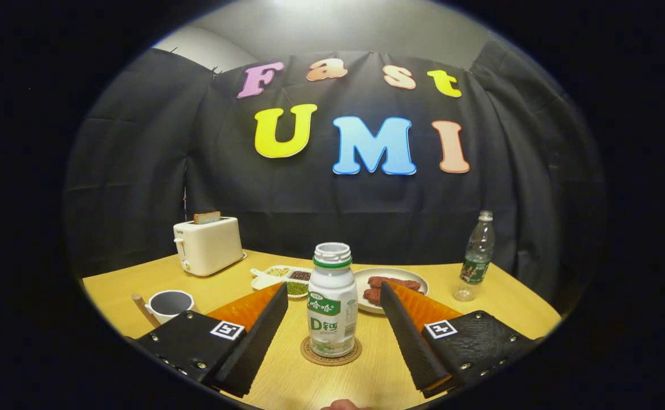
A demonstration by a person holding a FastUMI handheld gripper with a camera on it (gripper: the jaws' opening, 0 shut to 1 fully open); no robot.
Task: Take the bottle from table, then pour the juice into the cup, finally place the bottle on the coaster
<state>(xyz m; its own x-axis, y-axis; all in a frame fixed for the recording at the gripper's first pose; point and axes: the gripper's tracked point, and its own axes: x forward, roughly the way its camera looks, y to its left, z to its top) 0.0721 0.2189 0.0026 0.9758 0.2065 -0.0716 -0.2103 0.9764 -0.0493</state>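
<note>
Gripper [332, 336] with fingers spread wide, holding nothing; the bottle [332, 307] stands upright and uncapped between them, touching neither, on the coaster [330, 357]. The cup [170, 303] sits just beyond the left finger. Risk: either finger, swung sideways, could clip the tall open bottle and tip it, spilling whatever remains; its fill level cannot be judged. Surface: a pale wooden table [497, 296] carrying a toaster [207, 246], a divided dish [286, 278], a plate [392, 283] and a water bottle [476, 256]. Black cloth encloses the booth.
</note>
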